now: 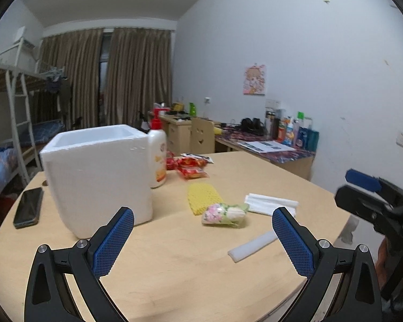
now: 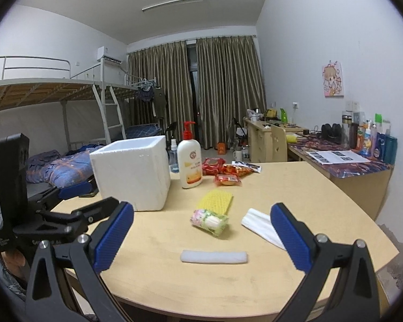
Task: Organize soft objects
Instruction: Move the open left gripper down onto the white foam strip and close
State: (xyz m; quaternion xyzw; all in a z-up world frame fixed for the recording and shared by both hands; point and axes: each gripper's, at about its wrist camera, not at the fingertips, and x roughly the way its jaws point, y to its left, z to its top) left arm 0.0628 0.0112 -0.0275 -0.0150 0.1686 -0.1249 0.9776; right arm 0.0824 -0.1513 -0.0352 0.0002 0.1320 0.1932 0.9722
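Note:
A white foam box (image 1: 99, 174) (image 2: 131, 171) stands open-topped on the round wooden table (image 1: 190, 268) (image 2: 295, 187). In front of it lie a yellow foam net (image 1: 204, 197) (image 2: 216, 201), a floral soft packet (image 1: 224, 214) (image 2: 209, 220), a folded white foam sheet (image 1: 271, 204) (image 2: 260, 228) and a white foam strip (image 1: 252, 245) (image 2: 214, 256). My left gripper (image 1: 204, 238) is open and empty above the near table. My right gripper (image 2: 201, 236) is open and empty above the foam strip; it also shows in the left wrist view (image 1: 368, 187).
A lotion pump bottle (image 1: 157, 155) (image 2: 189, 158) stands right of the box. Red snack packets (image 1: 192, 166) (image 2: 227, 173) lie behind it. A phone (image 1: 28, 210) lies left of the box. Desks with clutter line the right wall; a bunk bed stands at the left.

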